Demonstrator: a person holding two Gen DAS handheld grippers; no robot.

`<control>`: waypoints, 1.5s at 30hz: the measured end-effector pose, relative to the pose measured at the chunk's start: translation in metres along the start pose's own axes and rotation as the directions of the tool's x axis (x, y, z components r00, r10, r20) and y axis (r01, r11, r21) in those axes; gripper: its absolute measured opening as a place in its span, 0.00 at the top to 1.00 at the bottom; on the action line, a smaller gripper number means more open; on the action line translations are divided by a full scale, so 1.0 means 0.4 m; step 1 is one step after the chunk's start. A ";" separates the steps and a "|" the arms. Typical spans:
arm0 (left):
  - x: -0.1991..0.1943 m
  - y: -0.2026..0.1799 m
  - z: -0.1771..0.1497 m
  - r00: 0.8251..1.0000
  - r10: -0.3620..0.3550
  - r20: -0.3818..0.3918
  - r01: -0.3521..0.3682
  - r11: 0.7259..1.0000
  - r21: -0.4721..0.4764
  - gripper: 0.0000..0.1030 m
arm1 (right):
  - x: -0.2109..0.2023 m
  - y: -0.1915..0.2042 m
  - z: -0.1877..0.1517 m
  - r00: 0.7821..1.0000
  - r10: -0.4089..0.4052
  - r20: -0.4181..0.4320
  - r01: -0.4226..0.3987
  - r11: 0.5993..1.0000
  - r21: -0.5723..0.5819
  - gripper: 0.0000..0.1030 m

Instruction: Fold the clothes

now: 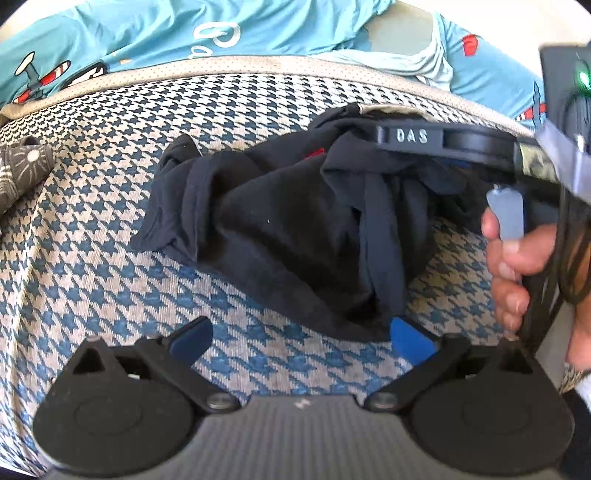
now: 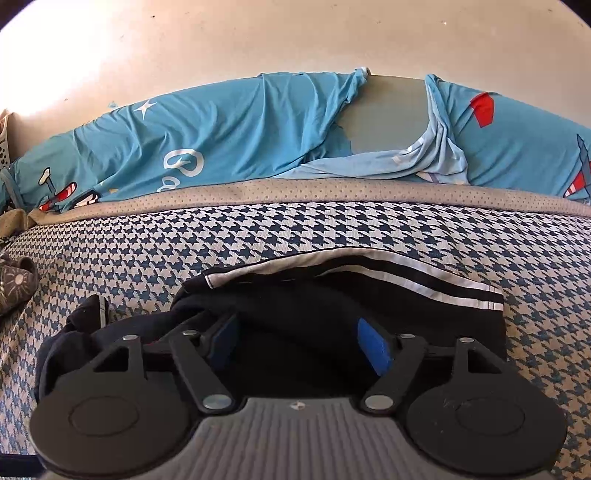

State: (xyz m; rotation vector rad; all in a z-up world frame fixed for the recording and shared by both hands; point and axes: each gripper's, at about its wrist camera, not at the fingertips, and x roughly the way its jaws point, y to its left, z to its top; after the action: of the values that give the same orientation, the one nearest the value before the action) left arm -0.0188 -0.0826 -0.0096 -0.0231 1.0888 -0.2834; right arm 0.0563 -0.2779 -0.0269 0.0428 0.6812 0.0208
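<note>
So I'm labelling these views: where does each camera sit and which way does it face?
Left wrist: on the left gripper, angled down at the dark garment; its open fingers and the person's hand on the right gripper show.
Right wrist: on the right gripper, over the garment, facing the wall; its fingers show.
Shared: garment, houndstooth cover, blue sheet.

Matt dark cloth garment [image 1: 288,221], woven bedcover [image 1: 110,288]

Houndstooth mattress [image 2: 332,236], blue cartoon sheet [image 2: 229,136], cream wall [image 2: 258,33].
</note>
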 end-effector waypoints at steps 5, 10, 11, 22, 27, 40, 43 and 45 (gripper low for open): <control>0.010 -0.041 -0.006 1.000 -0.011 -0.022 0.012 0.998 0.069 0.00 | 0.011 0.003 0.005 1.000 -0.001 -0.003 0.001 1.000 -0.002 0.31; 0.006 -0.074 -0.016 0.999 -0.045 -0.026 0.048 0.992 0.119 0.01 | 0.015 0.004 0.006 1.000 0.002 -0.004 -0.002 1.000 -0.015 0.31; 0.005 -0.079 -0.017 0.998 -0.057 -0.029 0.060 0.991 0.124 0.03 | 0.015 0.003 0.006 1.000 0.004 -0.005 -0.004 1.000 -0.015 0.31; 0.010 -0.079 0.004 0.999 -0.001 0.039 -0.003 0.995 0.098 0.01 | 0.018 0.003 0.005 1.000 0.005 -0.006 -0.005 1.000 -0.017 0.30; 0.005 -0.051 0.019 0.996 0.065 0.067 -0.068 0.996 0.051 0.01 | 0.021 0.003 0.004 1.000 0.002 -0.005 -0.003 1.000 -0.016 0.30; -0.036 0.012 0.001 0.982 0.182 0.058 -0.177 0.981 -0.084 0.01 | 0.025 0.001 0.000 1.000 -0.006 -0.006 0.006 1.000 -0.008 0.30; -0.029 0.030 -0.004 0.987 0.160 0.028 -0.155 0.979 -0.130 0.01 | 0.026 -0.001 0.000 1.000 -0.007 -0.010 0.007 1.000 0.000 0.29; -0.030 0.031 -0.012 0.990 0.141 0.006 -0.138 0.979 -0.147 0.01 | 0.026 -0.002 -0.001 1.000 -0.008 -0.011 0.008 1.000 0.004 0.29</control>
State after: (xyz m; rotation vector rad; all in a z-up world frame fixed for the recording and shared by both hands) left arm -0.0256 -0.0671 -0.0035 -0.0797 1.0881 -0.0763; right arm 0.0643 -0.2783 -0.0338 0.0442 0.6922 0.0123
